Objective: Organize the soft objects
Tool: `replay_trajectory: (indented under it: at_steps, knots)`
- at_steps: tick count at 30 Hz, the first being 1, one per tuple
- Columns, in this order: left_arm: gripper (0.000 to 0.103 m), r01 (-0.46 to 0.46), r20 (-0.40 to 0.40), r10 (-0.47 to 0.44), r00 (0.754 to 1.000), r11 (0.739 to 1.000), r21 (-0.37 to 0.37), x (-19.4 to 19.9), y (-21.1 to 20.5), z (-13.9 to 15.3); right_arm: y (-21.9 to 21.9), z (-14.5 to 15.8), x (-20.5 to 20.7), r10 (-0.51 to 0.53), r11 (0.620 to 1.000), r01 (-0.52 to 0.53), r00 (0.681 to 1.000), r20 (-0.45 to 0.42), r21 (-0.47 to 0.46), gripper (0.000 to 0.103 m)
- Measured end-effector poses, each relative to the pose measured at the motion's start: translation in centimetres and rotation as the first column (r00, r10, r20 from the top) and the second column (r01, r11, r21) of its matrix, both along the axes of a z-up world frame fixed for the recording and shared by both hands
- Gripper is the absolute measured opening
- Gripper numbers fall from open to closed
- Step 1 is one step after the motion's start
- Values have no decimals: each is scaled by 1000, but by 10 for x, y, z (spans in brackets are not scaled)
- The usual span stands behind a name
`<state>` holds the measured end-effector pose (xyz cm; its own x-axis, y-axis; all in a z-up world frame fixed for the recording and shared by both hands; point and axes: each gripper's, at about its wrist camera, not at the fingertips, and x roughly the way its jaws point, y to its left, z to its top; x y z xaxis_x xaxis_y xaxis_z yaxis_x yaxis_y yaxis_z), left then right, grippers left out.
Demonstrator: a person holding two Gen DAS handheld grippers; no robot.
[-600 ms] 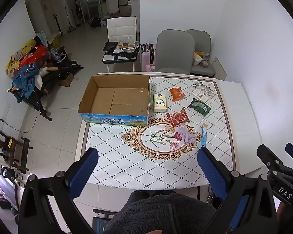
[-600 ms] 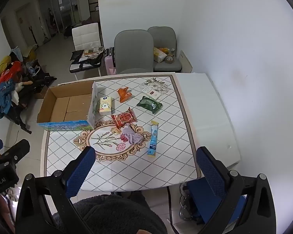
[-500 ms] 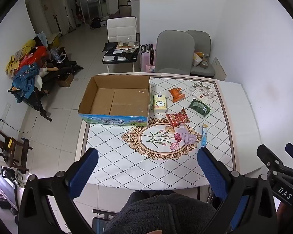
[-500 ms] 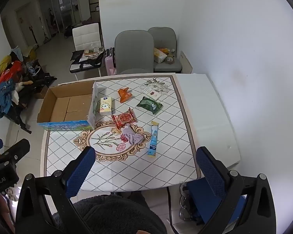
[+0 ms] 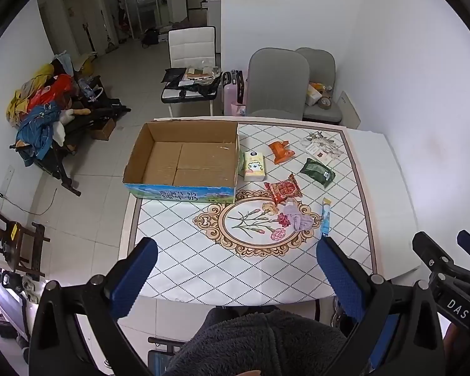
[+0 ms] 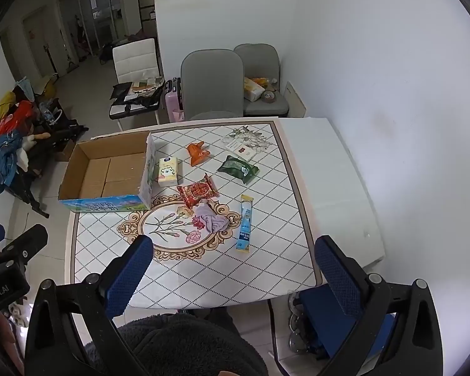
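Note:
An open cardboard box stands empty on the table's left side. Beside it lie a tissue pack, an orange packet, a red snack bag, a green pouch, a lilac cloth and a blue stick sachet. My left gripper and right gripper hang high over the table's near edge, both open and holding nothing, far from every item.
A flat printed packet lies at the table's far right. Two grey chairs and a pink suitcase stand behind the table. A cluttered white chair and a pile of clothes are on the floor to the left. A white wall runs along the right.

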<state>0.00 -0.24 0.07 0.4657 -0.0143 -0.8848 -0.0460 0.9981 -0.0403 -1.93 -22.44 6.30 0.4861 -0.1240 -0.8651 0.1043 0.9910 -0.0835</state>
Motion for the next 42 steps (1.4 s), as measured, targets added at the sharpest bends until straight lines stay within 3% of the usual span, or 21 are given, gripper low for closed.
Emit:
replay_trajectory:
  at_steps: [42]
  knots:
    - [103,2,2,-2,1000,1000,-11,-1,-18,-7,2,17,0,19,1000,-19,999,31,3,103]
